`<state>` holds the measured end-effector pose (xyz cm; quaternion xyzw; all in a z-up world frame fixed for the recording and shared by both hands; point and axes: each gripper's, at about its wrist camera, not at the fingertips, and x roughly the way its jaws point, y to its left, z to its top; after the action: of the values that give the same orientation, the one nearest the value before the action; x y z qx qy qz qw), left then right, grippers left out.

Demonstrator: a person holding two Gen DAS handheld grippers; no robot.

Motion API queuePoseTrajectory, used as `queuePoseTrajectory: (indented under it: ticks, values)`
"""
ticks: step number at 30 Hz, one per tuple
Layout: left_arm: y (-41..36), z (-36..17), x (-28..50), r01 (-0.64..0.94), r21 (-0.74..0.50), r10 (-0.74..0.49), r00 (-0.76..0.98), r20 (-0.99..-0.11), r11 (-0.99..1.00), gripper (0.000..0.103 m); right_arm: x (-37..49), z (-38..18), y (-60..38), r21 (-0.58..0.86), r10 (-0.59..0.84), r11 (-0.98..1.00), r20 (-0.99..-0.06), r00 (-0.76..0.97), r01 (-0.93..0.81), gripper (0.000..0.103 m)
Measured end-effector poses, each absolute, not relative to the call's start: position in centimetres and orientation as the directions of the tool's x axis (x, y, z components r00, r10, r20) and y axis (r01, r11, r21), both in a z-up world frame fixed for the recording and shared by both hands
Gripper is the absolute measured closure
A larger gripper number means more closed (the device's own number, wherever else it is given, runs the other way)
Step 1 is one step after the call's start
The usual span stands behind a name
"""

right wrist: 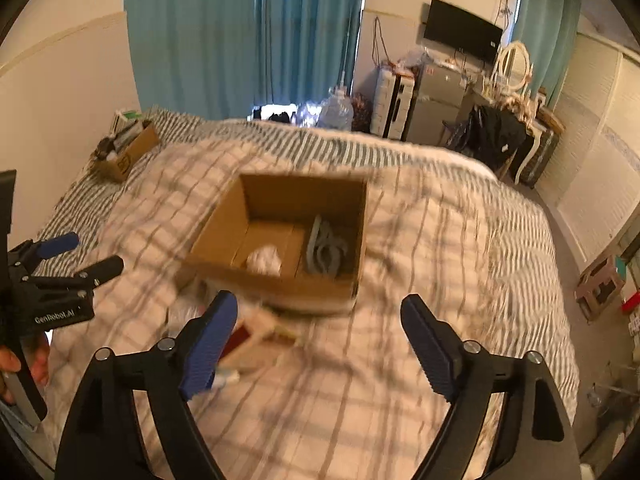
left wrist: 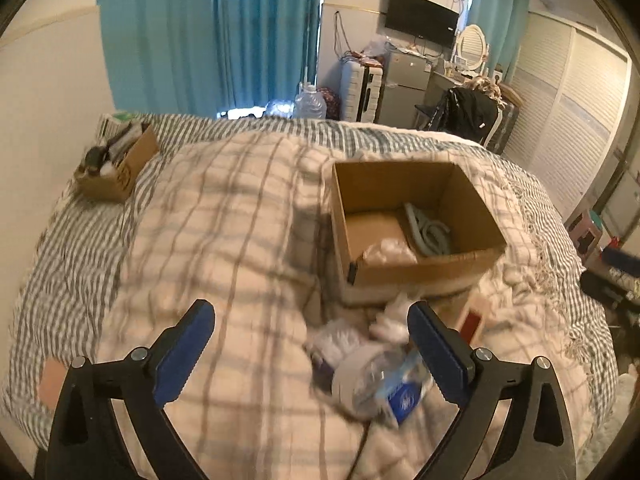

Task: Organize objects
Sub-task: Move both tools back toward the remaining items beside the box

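Note:
An open cardboard box (left wrist: 424, 268) sits on the plaid blanket, holding a grey coiled hose (left wrist: 430, 232) and white crumpled plastic (left wrist: 390, 250). It also shows in the right wrist view (right wrist: 276, 284) with the hose (right wrist: 326, 252). In front of it lie a clear plastic bottle with a blue label (left wrist: 384, 384), white crumpled wrap (left wrist: 390, 320) and a red-and-white packet (right wrist: 256, 340). My left gripper (left wrist: 312, 344) is open above the blanket, the bottle just inside its right finger. My right gripper (right wrist: 320, 340) is open and empty above the blanket. The left gripper appears at the left edge of the right wrist view (right wrist: 80, 256).
A second cardboard box (left wrist: 120, 168) full of items sits at the bed's far left by the wall. Beyond the bed are blue curtains (left wrist: 208, 32), a water jug (left wrist: 310, 102), a suitcase, a small fridge, a TV and a dressing table. Stools stand on the floor at right (right wrist: 600, 288).

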<state>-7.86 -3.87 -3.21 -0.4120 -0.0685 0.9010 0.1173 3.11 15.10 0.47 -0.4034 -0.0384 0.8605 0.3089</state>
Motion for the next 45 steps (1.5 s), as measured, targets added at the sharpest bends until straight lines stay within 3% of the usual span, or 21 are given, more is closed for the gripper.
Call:
queuePoseTrajectory:
  ticks: [11,22,32,33,34,35,39,41,45]
  values:
    - [-1.0,-9.6,-3.7,-0.165,-0.230,0.283,-0.535,-0.796,-0.959,0.003,5.4,-8.4,15.7,-0.246,0.481,-0.808,-0.801,-0.357,-0.535,0.019]
    - [-1.1,-12.4,-4.4,-0.150,-0.273,0.312,-0.462,-0.830,-0.950,0.003,-0.5,-8.7,15.9,-0.202,0.443,-0.817,-0.820,-0.363,-0.540,0.019]
    - [-3.2,-12.5,-5.4,-0.075,-0.308,0.306,-0.474,-0.825,-0.948,0.003,-3.0,-13.3,18.4,-0.196,0.413,-0.768,-0.880,-0.237,-0.610,0.020]
    - [-3.2,-12.4,-5.4,-0.076,-0.307,0.305,-0.475,-0.825,-0.949,0.003,-2.7,-13.5,18.5,-0.201,0.412,-0.769,-0.881,-0.231,-0.607,0.024]
    - [-3.1,-12.3,-5.4,-0.078,-0.303,0.303,-0.477,-0.825,-0.950,0.003,-2.3,-13.6,18.7,-0.196,0.403,-0.775,-0.886,-0.231,-0.601,0.041]
    - [-2.9,-12.2,-5.4,-0.084,-0.297,0.300,-0.478,-0.826,-0.951,0.003,-1.9,-13.6,18.9,-0.179,0.384,-0.784,-0.892,-0.239,-0.594,0.065]
    - [-1.5,-11.0,-5.1,-0.129,-0.282,0.308,-0.492,-0.814,-0.951,0.003,-0.1,-11.7,18.7,-0.187,0.416,-0.797,-0.859,-0.299,-0.574,0.079]
    - [-0.5,-10.4,-5.0,-0.152,-0.284,0.321,-0.492,-0.809,-0.947,0.003,0.7,-10.2,18.4,-0.228,0.464,-0.795,-0.826,-0.321,-0.563,0.103]
    - [2.5,-9.8,-5.0,-0.217,-0.328,0.392,-0.456,-0.799,-0.919,0.004,2.4,-7.6,18.5,-0.271,0.530,-0.774,-0.772,-0.351,-0.572,0.103]
